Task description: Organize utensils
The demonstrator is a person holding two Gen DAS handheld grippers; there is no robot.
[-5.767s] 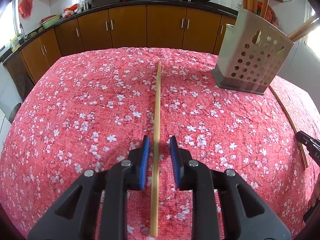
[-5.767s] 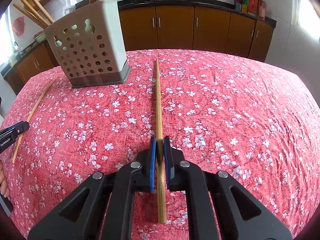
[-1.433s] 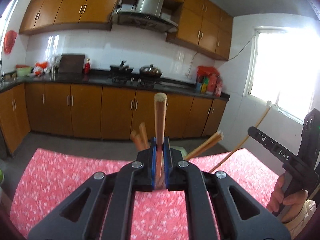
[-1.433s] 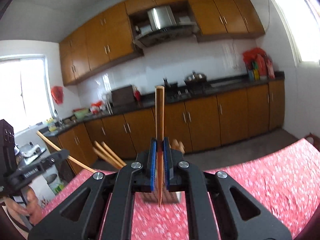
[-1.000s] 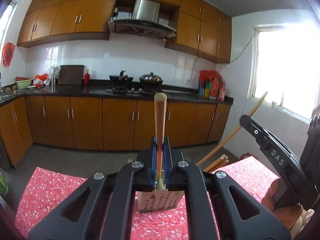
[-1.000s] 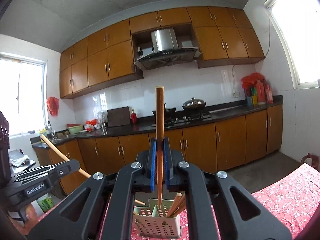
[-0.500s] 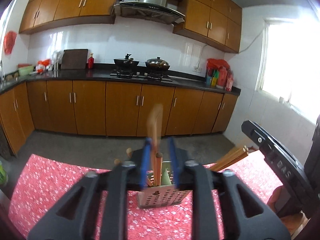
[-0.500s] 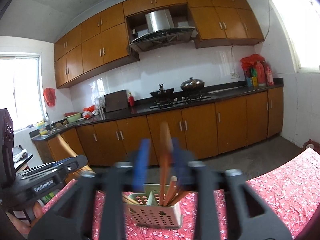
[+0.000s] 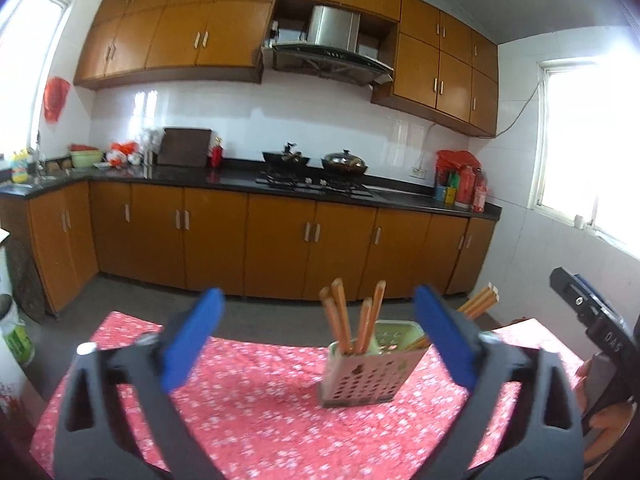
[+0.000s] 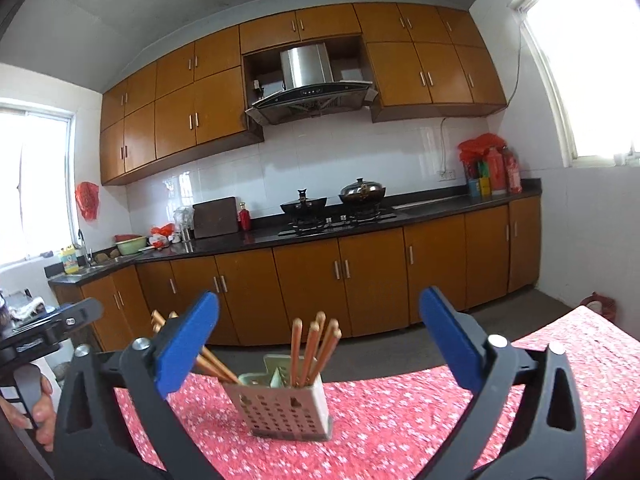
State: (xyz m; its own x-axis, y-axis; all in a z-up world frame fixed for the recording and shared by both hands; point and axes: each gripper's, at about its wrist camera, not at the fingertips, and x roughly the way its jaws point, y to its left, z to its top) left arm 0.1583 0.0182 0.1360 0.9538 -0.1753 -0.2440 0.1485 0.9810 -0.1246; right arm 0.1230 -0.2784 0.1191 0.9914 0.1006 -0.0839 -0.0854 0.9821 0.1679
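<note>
A perforated grey utensil holder (image 9: 370, 364) stands on the red floral tablecloth (image 9: 256, 392) with several wooden chopsticks (image 9: 340, 314) upright in it. It also shows in the right wrist view (image 10: 282, 398), with chopsticks (image 10: 312, 346) sticking up and leaning left. My left gripper (image 9: 316, 336) is wide open and empty, held above and in front of the holder. My right gripper (image 10: 318, 344) is wide open and empty too, above the holder. Each gripper appears at the edge of the other's view.
Orange kitchen cabinets (image 9: 280, 240) and a black counter with a stove and pots (image 9: 316, 160) run behind the table. The right gripper's body and hand (image 9: 600, 360) sit at the right edge; the left gripper's (image 10: 40, 344) sits at the left.
Both grippers carried a chopstick up from the table to above the holder, then opened wide. The two chopsticks dropped into the holder, and both grippers now hold nothing.
</note>
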